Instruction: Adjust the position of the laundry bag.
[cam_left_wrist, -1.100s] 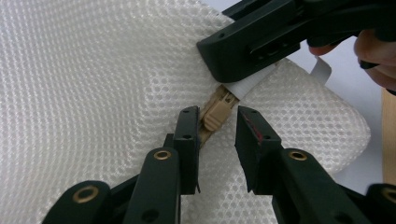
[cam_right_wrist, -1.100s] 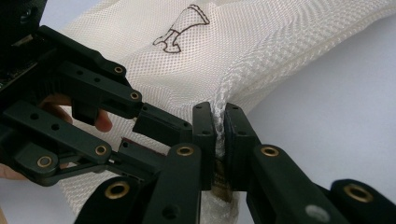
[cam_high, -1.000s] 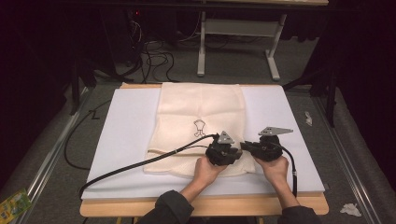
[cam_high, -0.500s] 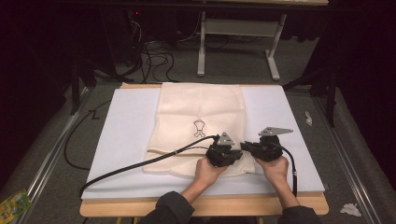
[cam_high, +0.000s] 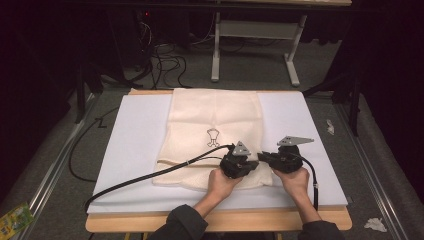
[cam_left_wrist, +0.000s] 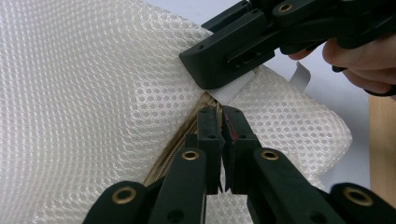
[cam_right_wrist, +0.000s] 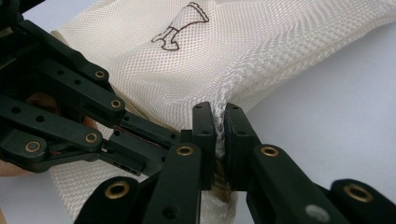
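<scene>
A cream mesh bag (cam_high: 215, 135) with a small dark printed figure (cam_high: 213, 137) lies flat on a white board (cam_high: 135, 145). Both grippers meet at its near right edge. My left gripper (cam_high: 252, 165) is shut on the bag's beige seam (cam_left_wrist: 187, 135), its jaws pressed together over the mesh (cam_left_wrist: 93, 93). My right gripper (cam_high: 264, 159) is shut on a pinch of the same mesh (cam_right_wrist: 243, 60) just beside it, with the printed figure (cam_right_wrist: 180, 25) behind. The right gripper's jaw crosses the top of the left gripper view, next to a white tag (cam_left_wrist: 301, 77).
The white board rests on a wooden table (cam_high: 220, 220). A black cable (cam_high: 150, 175) trails left from my left gripper across the bag and board. Metal rails (cam_high: 60, 160) flank the table. A grey stand (cam_high: 255, 45) and cables lie on the floor beyond.
Both grippers stay at the bag's near right edge; nothing has visibly moved.
</scene>
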